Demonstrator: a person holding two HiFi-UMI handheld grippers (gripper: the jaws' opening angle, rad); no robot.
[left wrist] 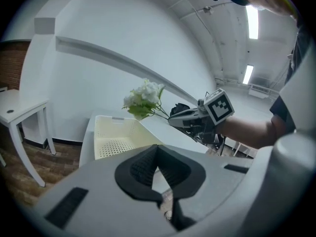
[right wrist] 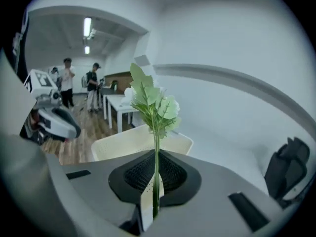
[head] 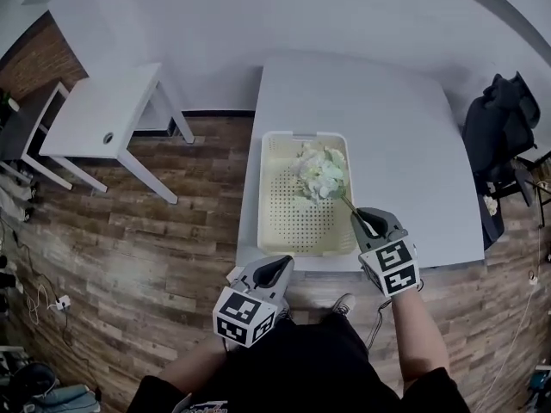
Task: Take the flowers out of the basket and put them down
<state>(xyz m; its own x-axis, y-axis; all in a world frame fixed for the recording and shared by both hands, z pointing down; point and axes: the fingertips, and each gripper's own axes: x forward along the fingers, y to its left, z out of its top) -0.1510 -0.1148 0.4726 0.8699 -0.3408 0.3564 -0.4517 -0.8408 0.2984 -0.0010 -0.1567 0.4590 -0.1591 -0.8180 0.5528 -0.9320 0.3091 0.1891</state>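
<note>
Two pads of my right hand-held gripper (head: 368, 223) are clenched on the thin green stem (right wrist: 156, 154) of the flowers (head: 321, 172), and the stem runs straight up between them. The white blooms and pale green leaves stand out beyond the jaw tips, lifted clear of the basket (head: 263, 198). From my head camera they hang over its far right part. From the side they sit above its rim, touching nothing.

The cream basket, perforated across its bottom, rests on the near left part of the white surface (head: 405, 136), close to the front edge. My left hand-held gripper (head: 274, 271) hovers just off that front edge, near the basket's near left corner and apart from it. Its jaw tips meet, with nothing between them.

Off to the left a small white table (head: 103, 114) stands on the wooden floor (head: 146, 239), and a dark chair (head: 501, 127) sits at the surface's right side. Two people (right wrist: 67, 80) stand far off in the room behind.
</note>
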